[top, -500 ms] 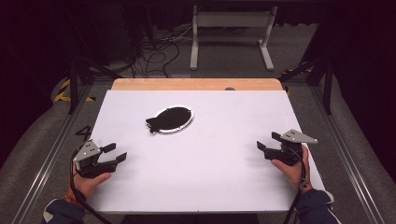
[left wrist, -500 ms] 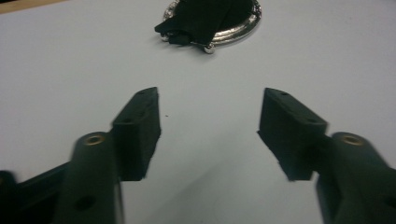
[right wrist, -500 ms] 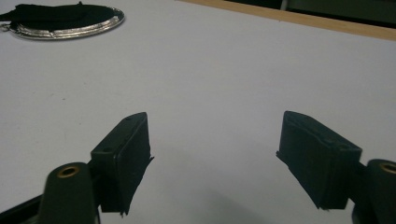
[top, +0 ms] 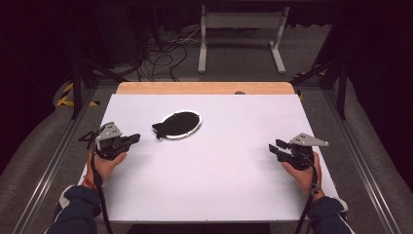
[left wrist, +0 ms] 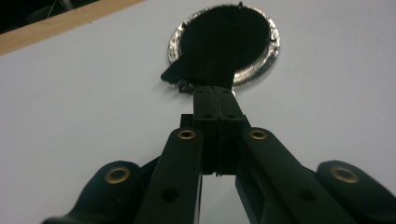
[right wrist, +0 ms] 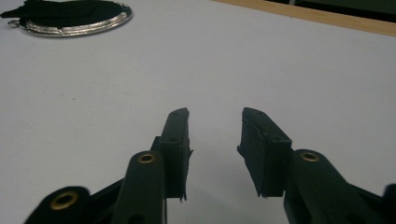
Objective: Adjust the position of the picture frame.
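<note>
Black cloth: a dark fabric piece (top: 176,124) lies over a silver-rimmed round plate (top: 197,127) on the far-left part of the white table (top: 219,185); a corner of it spills off the plate's left edge; in the left gripper view the same cloth (left wrist: 219,42) covers nearly all of the plate (left wrist: 266,63)
Left gripper: the left gripper (top: 130,140) sits at the left edge, near side of the plate, pointing right toward the cloth; its jaws are pressed together with nothing between them (left wrist: 217,109); just short of the cloth, not touching
Right gripper: the right gripper (top: 273,147) rests low at the right, well apart from the plate; jaws partly spread, holding nothing (right wrist: 214,135); bare table between them
Step in hand: likely the approach; neither tool has hold of the cloth, which looks untouched on the plate
Next move: the left jaws would need to part before they can pinch the spilled corner; a low, level approach at the plate's left rim seems best; the right gripper has far to travel leftward if it is to help
Risk: the plate may slide if the cloth is tugged sideways
</note>
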`<state>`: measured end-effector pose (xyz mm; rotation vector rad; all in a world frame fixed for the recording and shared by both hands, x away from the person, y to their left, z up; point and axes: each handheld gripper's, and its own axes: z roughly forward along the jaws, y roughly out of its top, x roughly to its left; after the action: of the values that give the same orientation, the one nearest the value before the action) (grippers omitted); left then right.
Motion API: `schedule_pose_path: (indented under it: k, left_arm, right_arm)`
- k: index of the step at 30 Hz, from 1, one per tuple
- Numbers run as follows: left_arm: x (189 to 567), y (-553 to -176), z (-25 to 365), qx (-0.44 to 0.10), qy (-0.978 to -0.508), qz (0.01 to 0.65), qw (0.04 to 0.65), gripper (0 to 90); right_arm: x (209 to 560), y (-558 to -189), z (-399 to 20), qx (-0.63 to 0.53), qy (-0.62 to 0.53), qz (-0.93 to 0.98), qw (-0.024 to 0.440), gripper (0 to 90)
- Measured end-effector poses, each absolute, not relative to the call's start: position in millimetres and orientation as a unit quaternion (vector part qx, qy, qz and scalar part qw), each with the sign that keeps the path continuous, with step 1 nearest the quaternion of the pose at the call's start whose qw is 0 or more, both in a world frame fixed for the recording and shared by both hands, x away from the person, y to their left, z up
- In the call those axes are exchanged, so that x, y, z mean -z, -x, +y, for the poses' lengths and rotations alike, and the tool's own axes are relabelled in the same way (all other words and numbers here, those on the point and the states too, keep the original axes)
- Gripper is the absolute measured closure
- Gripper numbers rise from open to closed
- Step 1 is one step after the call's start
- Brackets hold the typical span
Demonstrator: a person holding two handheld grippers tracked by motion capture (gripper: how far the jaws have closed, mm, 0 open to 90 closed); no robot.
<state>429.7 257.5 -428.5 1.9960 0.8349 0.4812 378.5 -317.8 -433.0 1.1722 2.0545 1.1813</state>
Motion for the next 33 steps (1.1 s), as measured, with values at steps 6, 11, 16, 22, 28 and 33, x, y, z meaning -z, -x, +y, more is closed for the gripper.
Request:
schedule_pose_path:
  k: [6,11,16,22,28,33]
  left_arm:
    - [425,-457,242,-0.210,-0.811,0.339,0.428,87.6]
    - [441,-476,225,-0.215,-0.827,0.335,0.396,88.8]
    - [450,-482,228,-0.214,-0.821,0.356,0.391,89.9]
    - [435,-468,263,-0.216,-0.790,0.385,0.426,89.9]
    - [404,-444,281,-0.222,-0.770,0.394,0.451,89.8]
    - [349,-425,298,-0.238,-0.747,0.383,0.489,89.7]
  right_arm:
    - [430,-380,-308,-0.438,-0.416,0.759,0.242,65.1]
    - [430,-381,-301,-0.443,-0.415,0.758,0.241,57.5]
    - [433,-381,-299,-0.439,-0.414,0.762,0.235,57.4]
    - [433,-377,-298,-0.439,-0.412,0.763,0.234,55.8]
    - [419,-370,-293,-0.454,-0.402,0.759,0.235,51.1]
    - [415,-370,-287,-0.456,-0.393,0.764,0.232,48.3]
